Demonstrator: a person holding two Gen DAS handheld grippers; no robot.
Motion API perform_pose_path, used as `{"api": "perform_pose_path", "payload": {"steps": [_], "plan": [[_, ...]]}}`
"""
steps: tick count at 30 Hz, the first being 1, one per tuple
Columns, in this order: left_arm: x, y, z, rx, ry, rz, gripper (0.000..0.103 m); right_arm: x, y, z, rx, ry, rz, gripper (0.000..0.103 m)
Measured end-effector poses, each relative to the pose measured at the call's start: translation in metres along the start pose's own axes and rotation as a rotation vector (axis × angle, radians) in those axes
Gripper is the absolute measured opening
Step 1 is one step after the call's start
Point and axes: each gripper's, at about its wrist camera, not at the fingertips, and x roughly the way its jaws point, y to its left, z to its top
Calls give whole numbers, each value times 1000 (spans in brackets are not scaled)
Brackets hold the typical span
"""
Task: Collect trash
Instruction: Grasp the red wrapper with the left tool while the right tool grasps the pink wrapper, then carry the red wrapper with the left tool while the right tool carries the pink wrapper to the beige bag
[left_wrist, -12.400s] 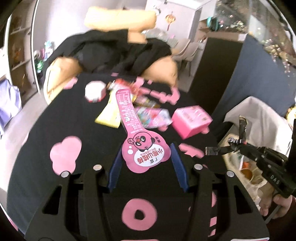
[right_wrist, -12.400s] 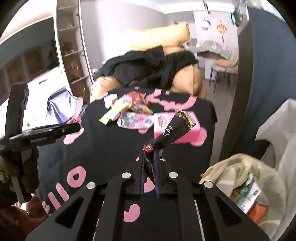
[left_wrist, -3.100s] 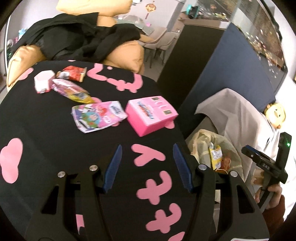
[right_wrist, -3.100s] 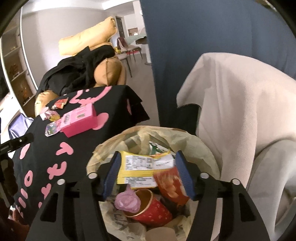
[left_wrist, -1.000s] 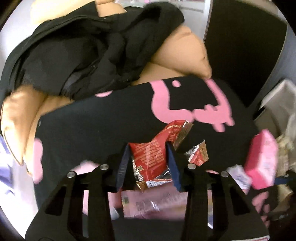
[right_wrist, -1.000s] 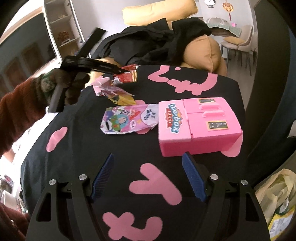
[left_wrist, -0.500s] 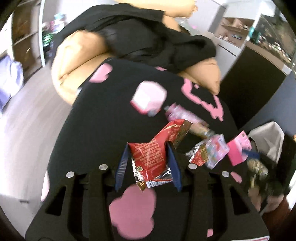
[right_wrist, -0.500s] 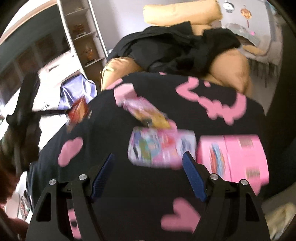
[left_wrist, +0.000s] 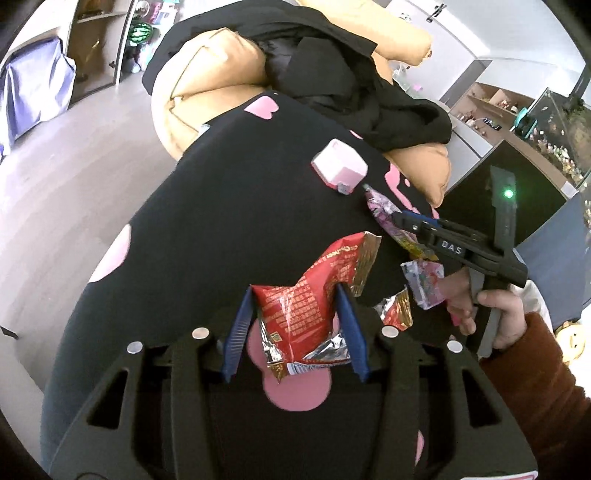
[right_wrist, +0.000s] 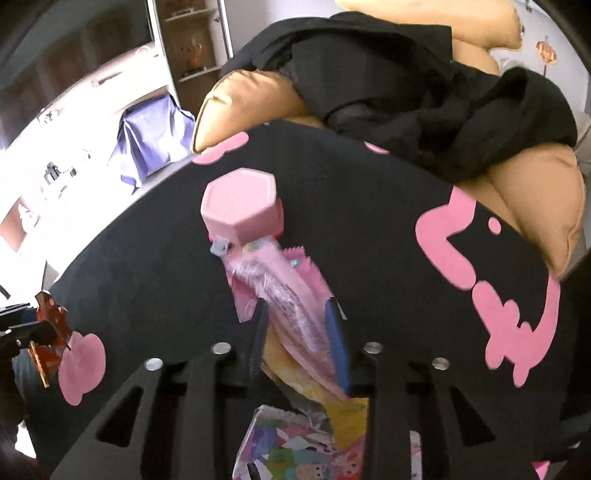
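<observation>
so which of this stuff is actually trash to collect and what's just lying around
Part of the job:
- red snack wrapper, gripped in the left tool
- pink-and-yellow wrapper, between the right tool fingers
- cartoon packet

Just lying about:
- black clothes
- tan cushions
- black tablecloth
- pink hexagonal box, unclear whether trash

Grey wood floor (left_wrist: 55, 192), tan sofa (left_wrist: 207, 88) under black clothing (left_wrist: 332, 74), open shelving (right_wrist: 192, 40), white cabinets (left_wrist: 439, 48)

A black table (right_wrist: 369, 206) with pink shapes carries a pink hexagonal box (right_wrist: 242, 212) and wrappers (right_wrist: 291, 306).
</observation>
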Motion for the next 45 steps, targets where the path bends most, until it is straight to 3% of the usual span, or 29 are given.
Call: {"api": "perform_pose_path", "payload": {"steps": [5,10,17,36,45], "plan": [[-2,9,-3,-25,-4,-8,44,-25,12,-13,-16,-31,-42,13],[-2,6,-6,-26,-5,-11,44,-85,15,-30,36,-112,-47,13],[-1,-15,-12,12,11,-35,44,-129,9,-70,97,-124,-80,13],[-28,-127,-22,211,-52,-73,44,-226,-8,-152,222,-287,-144,13],[-39,-193,-35,323,-55,-123,44,-287,-14,-186,213,-386,-263,13]]}}
